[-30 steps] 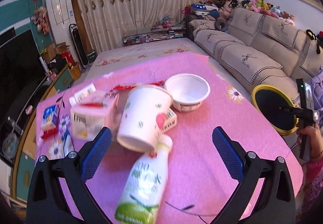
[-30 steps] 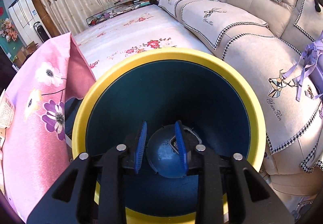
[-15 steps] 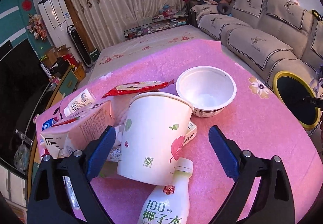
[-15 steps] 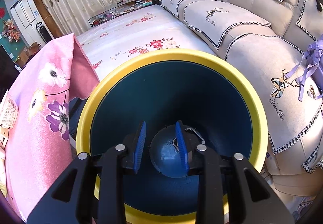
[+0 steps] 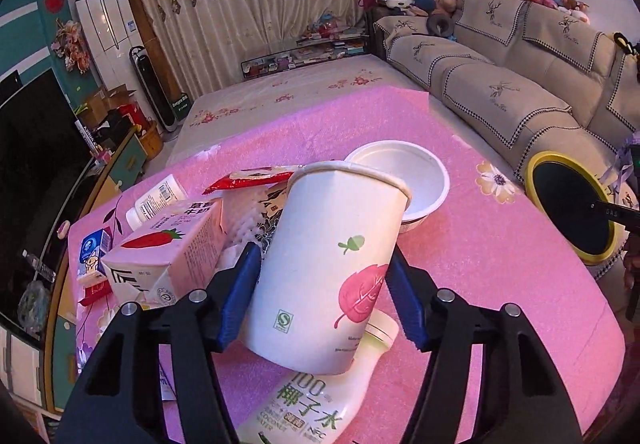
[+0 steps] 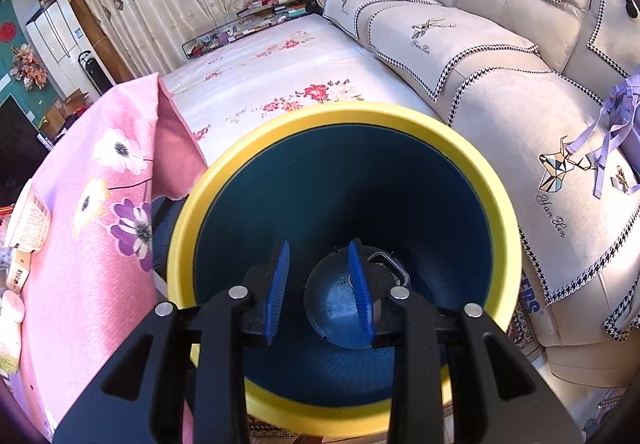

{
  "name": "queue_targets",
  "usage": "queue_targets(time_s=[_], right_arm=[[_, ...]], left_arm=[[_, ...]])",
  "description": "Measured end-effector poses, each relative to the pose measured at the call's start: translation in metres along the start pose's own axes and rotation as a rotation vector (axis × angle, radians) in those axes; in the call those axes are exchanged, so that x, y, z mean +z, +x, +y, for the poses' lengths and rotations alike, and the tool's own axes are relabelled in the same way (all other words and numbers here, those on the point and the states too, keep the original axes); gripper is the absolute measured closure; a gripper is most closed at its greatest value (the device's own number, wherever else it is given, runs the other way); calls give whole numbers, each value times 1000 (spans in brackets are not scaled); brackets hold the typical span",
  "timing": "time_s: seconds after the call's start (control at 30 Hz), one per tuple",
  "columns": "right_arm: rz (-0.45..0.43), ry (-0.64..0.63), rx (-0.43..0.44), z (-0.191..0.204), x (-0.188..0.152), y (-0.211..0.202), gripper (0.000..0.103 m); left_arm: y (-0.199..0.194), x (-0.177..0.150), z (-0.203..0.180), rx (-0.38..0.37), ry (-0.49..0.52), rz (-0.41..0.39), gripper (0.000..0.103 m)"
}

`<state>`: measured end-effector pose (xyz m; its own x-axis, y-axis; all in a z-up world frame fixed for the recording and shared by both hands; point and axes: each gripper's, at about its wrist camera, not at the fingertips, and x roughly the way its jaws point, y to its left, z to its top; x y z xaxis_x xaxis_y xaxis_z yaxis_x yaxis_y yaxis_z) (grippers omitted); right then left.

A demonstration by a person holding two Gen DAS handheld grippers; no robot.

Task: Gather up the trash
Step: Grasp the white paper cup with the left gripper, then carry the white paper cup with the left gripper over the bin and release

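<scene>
Pink flowered cloth on a low table, with trash piled on it and a bin waiting beside.

On the pink cloth point(image 5: 480, 256) many pieces of trash lie close together: a paper cup point(image 5: 332, 268) that leans over a coconut water bottle point(image 5: 320, 400), a strawberry milk carton point(image 5: 168, 256) to its left, a white bowl point(image 5: 404, 180) behind it and a red wrapper point(image 5: 256, 177). The left gripper point(image 5: 320, 298) has the cup between its blue pads and the jaws are closing; the pads look to be already against the cup walls, probably so the cup can be lifted away from the pile. The right gripper point(image 6: 320, 290) is narrow, with nothing between its pads, and hangs over the mouth of the yellow-rimmed bin point(image 6: 340, 116). The bin stands just beside the table edge near the sofa point(image 6: 500, 64), I think so that each piece travels only a short way.
</scene>
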<state>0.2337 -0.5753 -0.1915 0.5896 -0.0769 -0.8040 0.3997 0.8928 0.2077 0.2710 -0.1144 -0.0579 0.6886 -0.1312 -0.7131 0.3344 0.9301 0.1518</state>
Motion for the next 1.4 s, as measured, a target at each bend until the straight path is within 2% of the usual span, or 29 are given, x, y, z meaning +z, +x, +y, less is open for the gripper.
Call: queue_targets(time_s=[0.2,0.37,0.53,0.73,0.9,1.07,1.23,1.4], right_arm=[[-50,-6,28,-4,-3,-30,73],[-121,-23,60,-11,-5,-68,73],[-231,-28,37,-26,-9,-114,63],[-309,-8,0,-52,-16,-152,63],[-322,20,-9,-78,-20,-165,61],[-317,38,-4,-94,-23,-166,61],[-310,44,4,-98,-25,-162,61],[-313,46,9,-98,-24,-162,61]], left_arm=[[-38,1,-33,-82,25,-57,41],[-54,5,-91,-212,83,-81,40],[-48,15,-165,-344,162,-73,40],[-17,33,-254,-483,220,2,40],[19,46,-311,-476,273,35,39],[64,56,-349,-460,274,107,37],[91,62,-368,-421,272,119,34],[96,65,-357,-413,231,110,32]])
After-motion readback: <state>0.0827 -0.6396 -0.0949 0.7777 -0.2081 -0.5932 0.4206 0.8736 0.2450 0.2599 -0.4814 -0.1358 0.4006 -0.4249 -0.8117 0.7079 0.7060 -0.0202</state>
